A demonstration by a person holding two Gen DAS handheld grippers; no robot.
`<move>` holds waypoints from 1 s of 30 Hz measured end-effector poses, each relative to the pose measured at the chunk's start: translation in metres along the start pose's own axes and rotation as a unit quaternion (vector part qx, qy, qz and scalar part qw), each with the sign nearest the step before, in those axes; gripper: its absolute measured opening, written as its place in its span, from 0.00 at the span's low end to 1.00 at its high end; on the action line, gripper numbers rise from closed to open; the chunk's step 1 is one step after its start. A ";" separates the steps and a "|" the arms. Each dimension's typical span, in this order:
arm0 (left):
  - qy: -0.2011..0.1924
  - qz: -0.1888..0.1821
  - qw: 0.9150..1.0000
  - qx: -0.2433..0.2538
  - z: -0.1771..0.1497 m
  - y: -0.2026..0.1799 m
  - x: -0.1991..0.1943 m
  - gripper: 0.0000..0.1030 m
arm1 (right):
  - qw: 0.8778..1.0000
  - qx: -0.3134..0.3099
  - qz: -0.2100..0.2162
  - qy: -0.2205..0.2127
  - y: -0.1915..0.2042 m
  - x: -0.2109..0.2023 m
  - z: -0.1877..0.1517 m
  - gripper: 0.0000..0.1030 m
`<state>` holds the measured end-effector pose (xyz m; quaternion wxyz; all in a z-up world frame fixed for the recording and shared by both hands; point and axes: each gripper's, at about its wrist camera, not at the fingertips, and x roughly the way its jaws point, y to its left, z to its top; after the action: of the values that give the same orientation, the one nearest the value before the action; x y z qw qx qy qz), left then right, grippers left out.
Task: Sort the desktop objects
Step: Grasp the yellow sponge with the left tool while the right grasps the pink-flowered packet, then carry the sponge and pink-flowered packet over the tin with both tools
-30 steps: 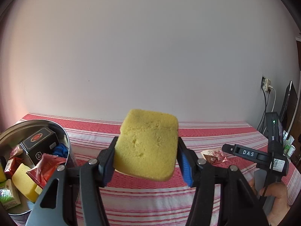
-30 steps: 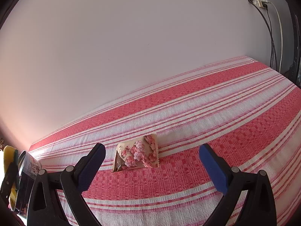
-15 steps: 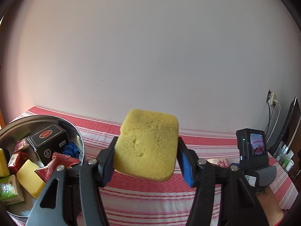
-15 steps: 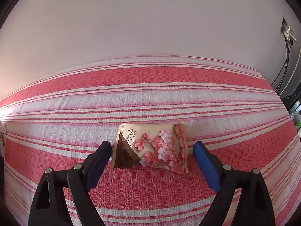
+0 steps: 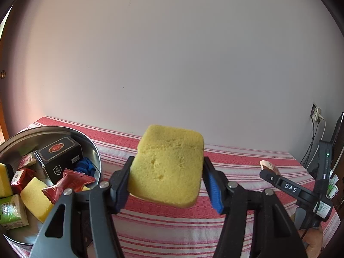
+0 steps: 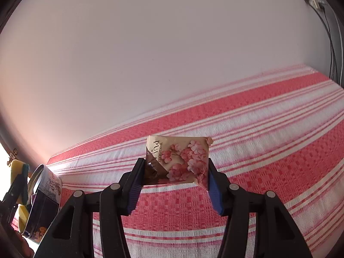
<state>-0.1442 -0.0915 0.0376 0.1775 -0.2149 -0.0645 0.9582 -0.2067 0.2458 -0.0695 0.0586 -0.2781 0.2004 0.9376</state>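
Sponge (image 5: pixel 167 167), yellow, is clamped between the opening jaws of the left gripper (image 5: pixel 166 186), above the striped counter (image 5: pixel 163 225); a filled round tin (image 5: pixel 94 157) sits at nine o'clock. Floral packet (image 6: pixel 178 161) is pinched and lifted by the closing jaws of the right gripper (image 6: pixel 174 185).

Wall (image 5: pixel 172 64): plain, pale, unmarked; rises directly behind the desk's far edge.
Desk cloth (image 6: pixel 268 150): red and white stripes; covers the desk up to the wall.
Wall socket (image 5: pixel 316 114): mounted on the wall, above the desk's far right corner; plugs inserted.
Cables (image 5: pixel 312 142): dark and white leads hang from the socket, dropping past the desk's right end.
Dark screen edge (image 5: pixel 338 133): upright, right of the socket, beyond the desk.
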 end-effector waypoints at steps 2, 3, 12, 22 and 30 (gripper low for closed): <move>-0.002 0.007 1.000 0.002 0.000 0.002 0.000 0.59 | 0.999 -0.020 0.002 -0.026 0.015 -0.012 -0.003 0.55; -0.004 0.013 1.000 0.005 0.001 0.002 0.002 0.59 | 0.999 -0.028 -0.001 -0.034 0.023 -0.016 -0.006 0.55; -0.038 0.062 0.996 0.042 -0.020 -0.039 0.007 0.59 | 0.982 -0.130 -0.026 -0.132 0.074 -0.036 -0.022 0.55; -0.049 0.095 0.992 0.070 -0.033 -0.034 -0.001 0.59 | 0.981 -0.148 0.025 -0.124 0.093 -0.049 -0.032 0.55; -0.048 0.100 0.991 0.070 -0.034 -0.022 -0.006 0.59 | 0.973 -0.182 0.046 -0.136 0.106 -0.059 -0.042 0.55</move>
<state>-0.1175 -0.0720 0.0134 0.0916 -0.1609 0.0159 0.9826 -0.1599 0.1321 -0.0331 -0.0094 -0.1446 0.0289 0.9890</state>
